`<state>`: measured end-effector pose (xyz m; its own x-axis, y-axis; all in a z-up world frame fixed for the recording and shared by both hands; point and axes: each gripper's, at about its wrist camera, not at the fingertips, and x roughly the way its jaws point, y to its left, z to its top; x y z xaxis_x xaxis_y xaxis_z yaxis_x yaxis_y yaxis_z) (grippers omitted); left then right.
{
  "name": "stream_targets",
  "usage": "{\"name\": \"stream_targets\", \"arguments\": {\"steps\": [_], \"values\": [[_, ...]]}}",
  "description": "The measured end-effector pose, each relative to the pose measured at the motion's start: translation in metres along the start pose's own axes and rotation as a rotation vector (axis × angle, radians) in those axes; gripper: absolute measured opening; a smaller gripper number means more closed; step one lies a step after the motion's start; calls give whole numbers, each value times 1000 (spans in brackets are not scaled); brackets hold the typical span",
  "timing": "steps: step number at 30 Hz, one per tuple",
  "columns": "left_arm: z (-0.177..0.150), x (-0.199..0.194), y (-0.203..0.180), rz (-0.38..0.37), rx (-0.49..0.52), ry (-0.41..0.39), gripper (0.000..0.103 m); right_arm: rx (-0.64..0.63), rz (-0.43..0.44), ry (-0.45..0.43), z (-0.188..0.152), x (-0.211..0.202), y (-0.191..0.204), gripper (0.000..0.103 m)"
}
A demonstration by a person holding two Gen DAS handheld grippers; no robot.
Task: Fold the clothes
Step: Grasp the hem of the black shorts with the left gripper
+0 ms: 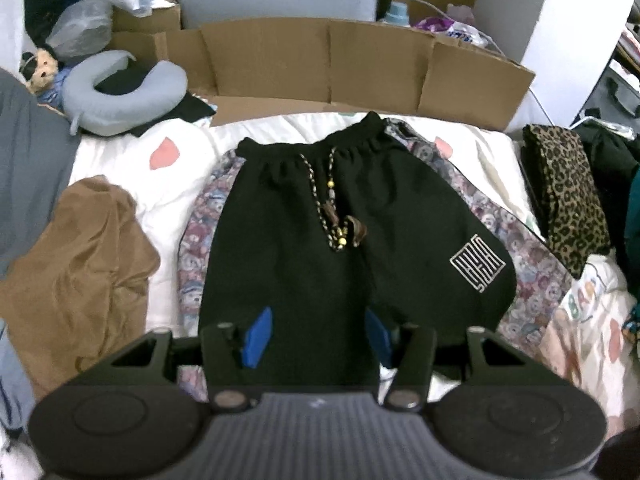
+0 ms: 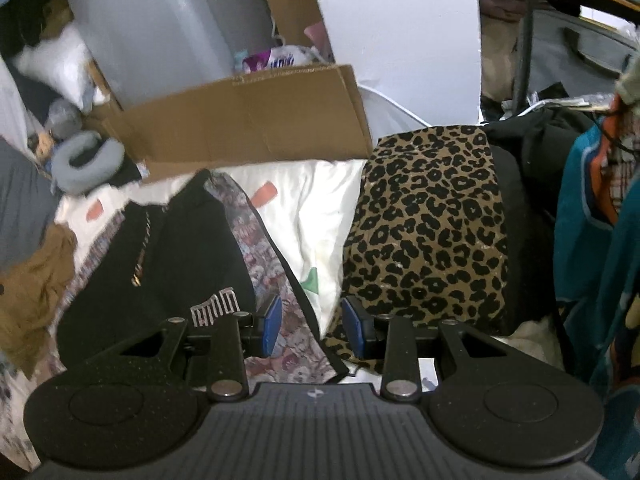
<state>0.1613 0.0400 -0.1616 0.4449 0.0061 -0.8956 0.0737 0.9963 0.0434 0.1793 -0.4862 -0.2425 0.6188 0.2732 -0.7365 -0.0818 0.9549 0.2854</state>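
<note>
The left gripper [image 1: 318,334] is hanging nearest, its blue pads standing moderately wide with nothing between them, just above the lower hem of the black shorts [image 1: 352,216]. Going left to right across the bed [image 1: 120,160]: a crumpled brown garment [image 1: 80,264] is crowding the left edge, then a strip of bare white bedding, then the shorts lying flat in the middle, waistband away from the camera, on a patterned garment [image 1: 528,276] that is peeking out on both sides. A white maze-like square emblem [image 1: 478,264] is showing on the shorts' right leg; I cannot read it as letters. A beaded drawstring [image 1: 336,208] is trailing down the front. Further right, a folded leopard-print piece [image 1: 568,200] is sitting at the bed's right edge, well apart from the shorts. Cardboard [image 1: 320,64] is walling off the far side.

The right gripper [image 2: 310,326] is hovering, jaws partly open and empty, over the gap between the patterned garment and the leopard-print piece.
</note>
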Motion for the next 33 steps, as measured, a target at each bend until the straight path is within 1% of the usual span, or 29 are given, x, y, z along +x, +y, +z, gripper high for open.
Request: {"name": "stream_targets", "arguments": {"steps": [1,6,10,13,14,15,18,21,26,33], "values": [[0,-4,-3,-1,2,0,57,11,9,-8,-2,-3,-1,41],[0,-12,-23,-32,52,-6,57,24,-4,-14,-15,-7,3,41],[-6,-7,-39,-89,43,-20,57,17,-26,-6,-26,-5,8,42],[-14,2,-55,-138,82,-23,57,19,-36,-1,-35,-4,11,43],[-18,8,-58,-149,81,-18,57,14,-28,-1,-37,-4,11,45],[-21,14,-62,-161,80,-12,57,10,-21,0,-40,-4,12,49],[-32,35,-70,-186,81,5,57,-9,-35,-2,-47,-1,13,52],[-45,60,-79,-202,100,32,57,-13,-52,0,-55,7,12,53],[-68,90,-95,-238,150,71,57,-12,-76,6,-72,27,9,53],[-91,125,-113,-315,174,116,57,5,-112,38,-93,55,4,53]]}}
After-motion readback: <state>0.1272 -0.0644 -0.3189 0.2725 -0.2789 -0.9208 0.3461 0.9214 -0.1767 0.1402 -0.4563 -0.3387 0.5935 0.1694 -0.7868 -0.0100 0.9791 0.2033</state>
